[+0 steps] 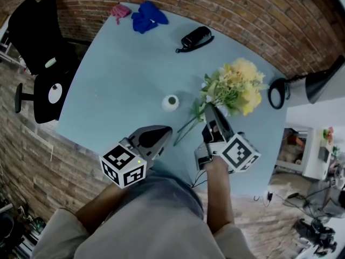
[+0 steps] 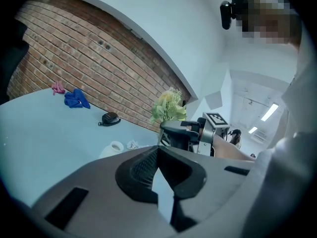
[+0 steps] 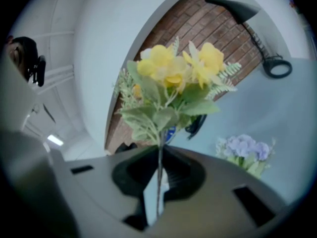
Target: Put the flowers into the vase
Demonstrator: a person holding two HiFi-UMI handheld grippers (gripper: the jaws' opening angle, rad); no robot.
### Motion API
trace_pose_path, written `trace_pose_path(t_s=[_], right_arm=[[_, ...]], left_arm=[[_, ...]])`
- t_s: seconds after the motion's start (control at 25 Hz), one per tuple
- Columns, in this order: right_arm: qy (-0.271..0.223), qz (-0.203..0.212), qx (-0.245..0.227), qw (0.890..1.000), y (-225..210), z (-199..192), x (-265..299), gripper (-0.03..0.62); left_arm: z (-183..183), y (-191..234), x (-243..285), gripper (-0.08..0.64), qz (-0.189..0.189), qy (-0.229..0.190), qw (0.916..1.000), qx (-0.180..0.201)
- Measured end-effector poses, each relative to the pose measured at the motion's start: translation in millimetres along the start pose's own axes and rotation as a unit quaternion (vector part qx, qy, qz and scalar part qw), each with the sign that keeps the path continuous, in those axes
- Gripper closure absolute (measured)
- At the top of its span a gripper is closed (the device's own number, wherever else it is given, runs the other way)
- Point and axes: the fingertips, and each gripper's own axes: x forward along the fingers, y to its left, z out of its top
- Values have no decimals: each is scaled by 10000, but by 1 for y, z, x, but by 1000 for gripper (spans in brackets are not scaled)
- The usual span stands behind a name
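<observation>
Left gripper [image 1: 163,133] pressed together, nothing held, over near edge of table [image 1: 124,74]. White vase [image 1: 171,102] stood upright on table. Right gripper [image 1: 209,109] pinched on stem of yellow flower bunch [image 1: 240,85], held right of vase, apart from it.

This looks like an office or studio workroom. Brick walls [image 1: 232,7] run round a pale blue counter [image 1: 118,74], and 1 black swivel chair [image 1: 40,42] stands off the counter's left edge. A black desk lamp [image 1: 318,82] with a ring head reaches in at the right edge. Loose cables [image 1: 280,197] trail over the floor [image 1: 32,161], and long ceiling lights [image 2: 270,112] glow in the white room beyond.
</observation>
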Motion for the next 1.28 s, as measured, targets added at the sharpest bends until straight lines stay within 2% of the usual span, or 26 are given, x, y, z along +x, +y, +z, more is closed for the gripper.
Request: trace_pose_path(t_s=[0.44, 1.12, 1.28], right_arm=[[-103, 271, -496, 9983, 27, 27, 33, 549], [-139, 267, -942, 9951, 36, 33, 74, 549], [-148, 144, -998, 9948, 31, 33, 78, 549]], left_arm=[[2, 9, -1, 541, 59, 41, 9999, -96], [0, 33, -4, 541, 212, 103, 9992, -332], [-2, 37, -5, 540, 237, 106, 9990, -374]])
